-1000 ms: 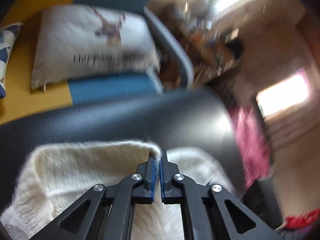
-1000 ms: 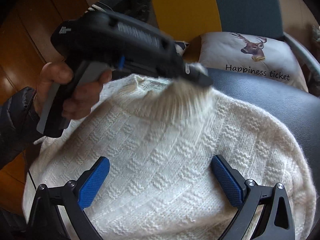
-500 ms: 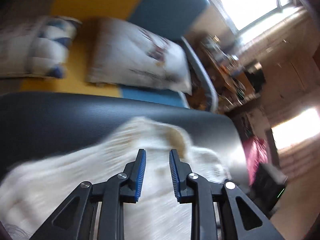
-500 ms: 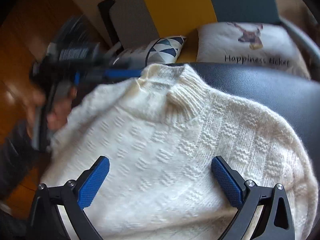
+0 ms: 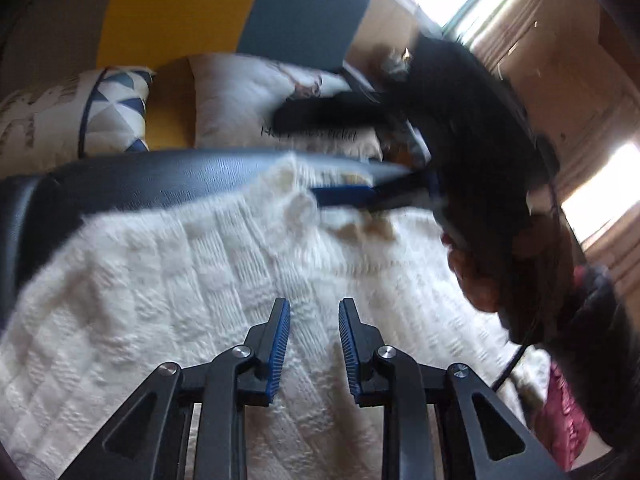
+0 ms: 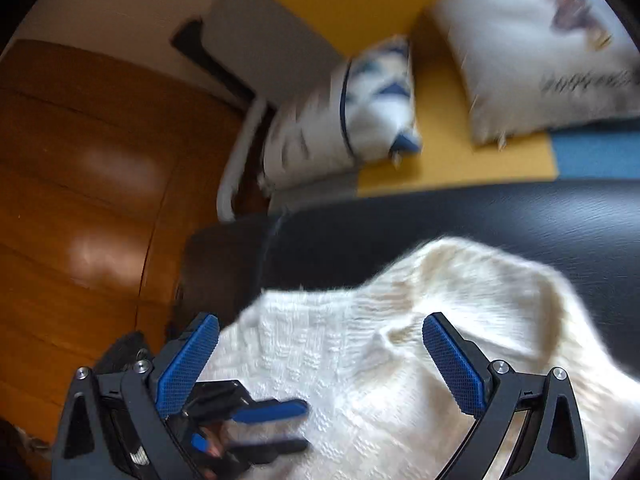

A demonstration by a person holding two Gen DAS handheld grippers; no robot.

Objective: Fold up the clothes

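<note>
My left hand-held gripper (image 5: 311, 312) hangs just above the white knitted sweater (image 5: 192, 288), its blue pads a little apart and gripping nothing. My right hand-held gripper (image 6: 320, 344) is spread wide over the same sweater near its ribbed collar (image 6: 460, 276), also empty, and in the left wrist view it shows only as a dark blur reaching across the neckline. The sweater lies spread on a black leather surface (image 6: 460, 216), with a deer-print cushion (image 5: 256, 96) and a blue-triangle cushion (image 6: 360, 100) on the yellow and blue seat (image 6: 460, 152) behind.
</note>
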